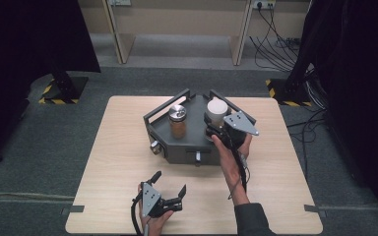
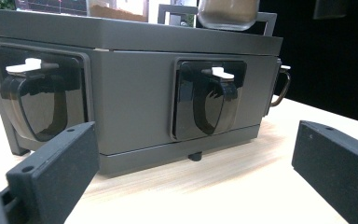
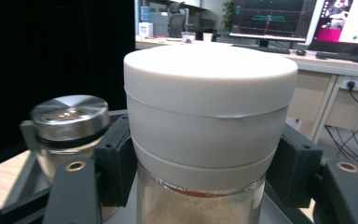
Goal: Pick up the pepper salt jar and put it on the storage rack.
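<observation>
The high view looks forward and down over the whole worktop (image 1: 118,147). The left gripper view sits low on the worktop, facing the grey rack's (image 2: 135,93) front closely. The right gripper view is pressed near the white-lidded jar (image 3: 209,112) on that rack.

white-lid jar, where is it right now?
In the high view the white-lid jar stands at the right on top of the dark grey rack, right of the metal-lid jar; the right gripper closes around it.

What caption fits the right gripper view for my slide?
Right gripper clasping the white-lidded jar of pale powder on the grey rack, beside a steel-lidded jar.
</observation>
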A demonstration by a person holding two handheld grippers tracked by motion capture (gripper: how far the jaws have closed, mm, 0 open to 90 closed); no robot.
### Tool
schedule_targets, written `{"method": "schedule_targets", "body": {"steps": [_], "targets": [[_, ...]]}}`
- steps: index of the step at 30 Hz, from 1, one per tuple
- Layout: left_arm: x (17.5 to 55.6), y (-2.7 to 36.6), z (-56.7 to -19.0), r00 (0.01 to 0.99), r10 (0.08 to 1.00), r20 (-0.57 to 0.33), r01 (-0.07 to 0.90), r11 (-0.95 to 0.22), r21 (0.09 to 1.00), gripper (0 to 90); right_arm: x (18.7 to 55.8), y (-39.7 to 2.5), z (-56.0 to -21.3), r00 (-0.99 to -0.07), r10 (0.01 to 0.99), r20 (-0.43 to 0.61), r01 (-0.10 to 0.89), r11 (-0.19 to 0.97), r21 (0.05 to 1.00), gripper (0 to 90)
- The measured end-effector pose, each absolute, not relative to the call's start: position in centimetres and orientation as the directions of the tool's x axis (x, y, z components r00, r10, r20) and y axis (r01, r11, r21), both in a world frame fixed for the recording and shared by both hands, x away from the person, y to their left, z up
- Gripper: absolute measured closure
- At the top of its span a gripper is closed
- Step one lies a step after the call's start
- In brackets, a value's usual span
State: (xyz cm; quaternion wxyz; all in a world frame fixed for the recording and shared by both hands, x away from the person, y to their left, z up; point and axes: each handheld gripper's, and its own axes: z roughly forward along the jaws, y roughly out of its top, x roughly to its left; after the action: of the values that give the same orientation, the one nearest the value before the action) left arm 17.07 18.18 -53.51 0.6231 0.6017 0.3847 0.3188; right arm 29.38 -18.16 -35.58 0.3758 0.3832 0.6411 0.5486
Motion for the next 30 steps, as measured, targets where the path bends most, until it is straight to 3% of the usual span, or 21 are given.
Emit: {"method": "schedule_targets", "body": {"steps": [12, 30], "targets": [[17.1, 18.3, -53.6, 0.503, 0.858, -0.102, 0.067, 0.079, 0.995, 0.3, 30.7, -16.6, -36.2, -0.356, 0.932, -0.062, 0.098, 0.103, 0.99, 35.0], [17.1, 18.3, -53.6, 0.503, 0.858, -0.103, 0.067, 0.08, 0.995, 0.3, 31.2, -15.9, -37.0, -0.336, 0.939, -0.07, 0.105, 0.111, 0.988, 34.7]]}}
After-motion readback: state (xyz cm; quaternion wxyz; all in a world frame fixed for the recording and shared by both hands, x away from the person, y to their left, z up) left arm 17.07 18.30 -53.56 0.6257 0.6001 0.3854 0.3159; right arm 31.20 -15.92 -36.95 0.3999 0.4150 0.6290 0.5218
